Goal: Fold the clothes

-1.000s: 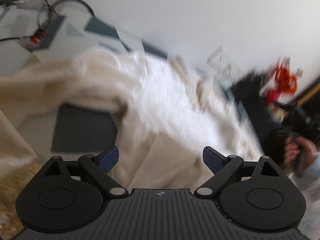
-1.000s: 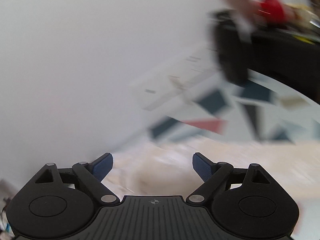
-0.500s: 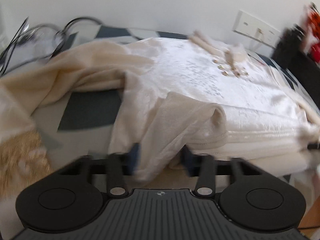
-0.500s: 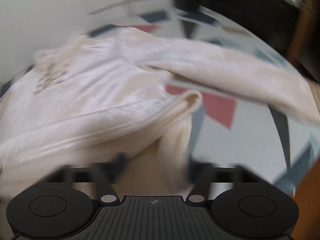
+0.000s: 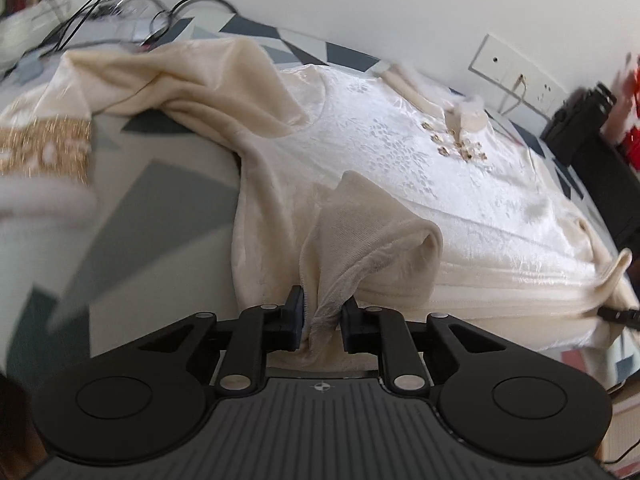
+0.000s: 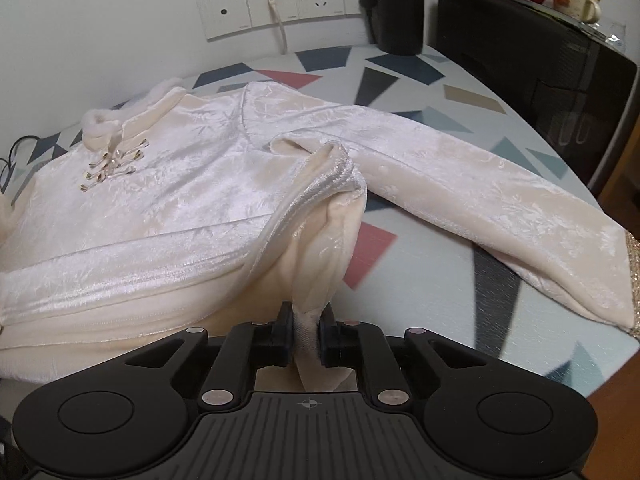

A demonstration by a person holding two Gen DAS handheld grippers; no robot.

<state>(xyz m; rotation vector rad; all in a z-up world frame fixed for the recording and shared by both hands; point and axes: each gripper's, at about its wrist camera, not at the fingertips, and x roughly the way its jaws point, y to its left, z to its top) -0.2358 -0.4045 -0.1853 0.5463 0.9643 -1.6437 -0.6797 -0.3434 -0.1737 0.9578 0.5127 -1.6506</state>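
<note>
A cream velvet top [image 5: 400,152] with a fur collar and gold clasps lies front up on a table with a geometric-print cloth [image 5: 160,208]. My left gripper [image 5: 320,316] is shut on the top's hem at its left corner, which is lifted and bunched. My right gripper [image 6: 306,330] is shut on the hem at the right corner of the same top [image 6: 160,192]. One sleeve [image 6: 500,208] with a gold cuff stretches right across the table. The other sleeve [image 5: 192,80] lies to the left, its gold cuff [image 5: 44,148] blurred.
Wall sockets [image 6: 276,4] with a plugged cable sit behind the table. A black speaker [image 6: 396,4] and a black appliance [image 6: 540,64] stand at the back right. Cables [image 5: 120,12] lie at the table's far left. The table edge [image 6: 600,380] curves at right.
Both grippers were open and up off the garment a second ago. They came down to the hem and closed on its two corners.
</note>
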